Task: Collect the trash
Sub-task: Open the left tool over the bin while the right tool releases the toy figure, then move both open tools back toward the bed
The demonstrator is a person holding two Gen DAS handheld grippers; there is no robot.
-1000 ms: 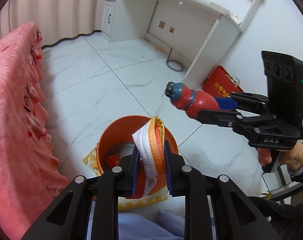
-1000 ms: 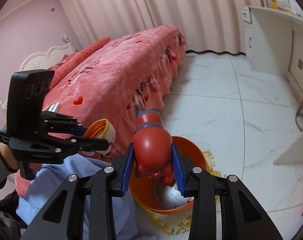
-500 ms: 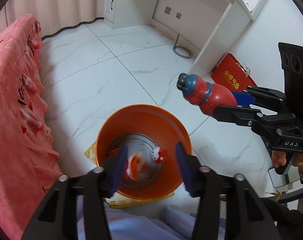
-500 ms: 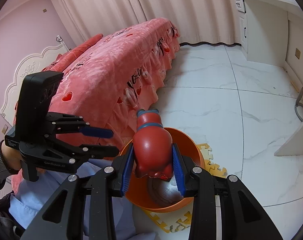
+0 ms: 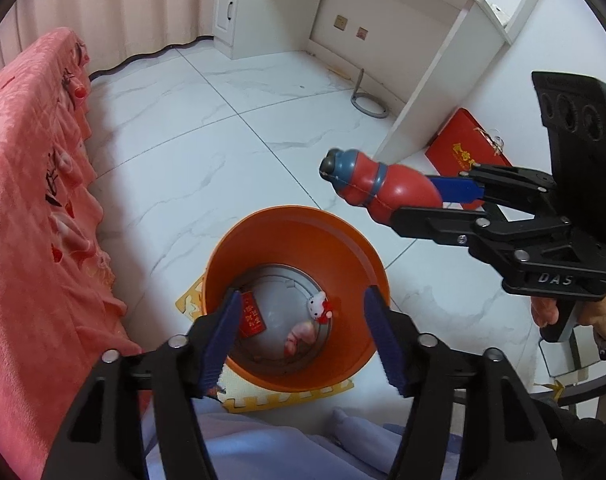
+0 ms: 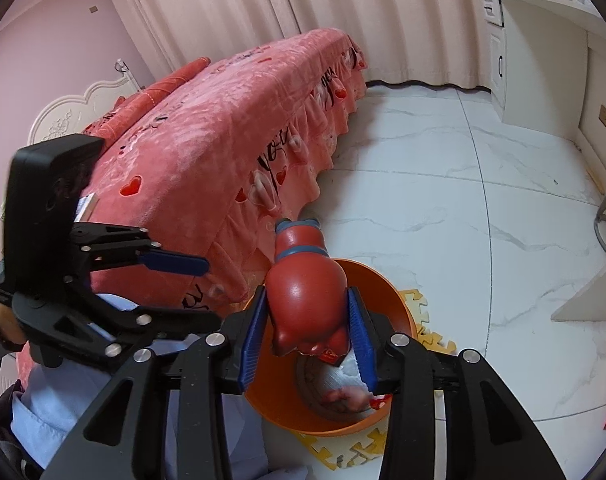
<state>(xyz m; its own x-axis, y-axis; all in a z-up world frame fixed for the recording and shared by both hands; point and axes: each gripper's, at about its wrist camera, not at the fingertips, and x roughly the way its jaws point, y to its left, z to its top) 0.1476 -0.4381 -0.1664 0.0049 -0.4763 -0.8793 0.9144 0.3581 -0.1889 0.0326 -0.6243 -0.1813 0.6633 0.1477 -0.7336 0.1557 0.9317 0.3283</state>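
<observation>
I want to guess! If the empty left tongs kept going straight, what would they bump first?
Probably the inside of the round orange plastic bin: the open left tongs point into its mouth, though depth is unclear.

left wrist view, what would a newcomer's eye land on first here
The orange bin on the floor beside the pink bed, with small items at its bottom, sits between the open left gripper. To the right, above the bin's rim, the right gripper clamps a red and blue toy figure.
</observation>
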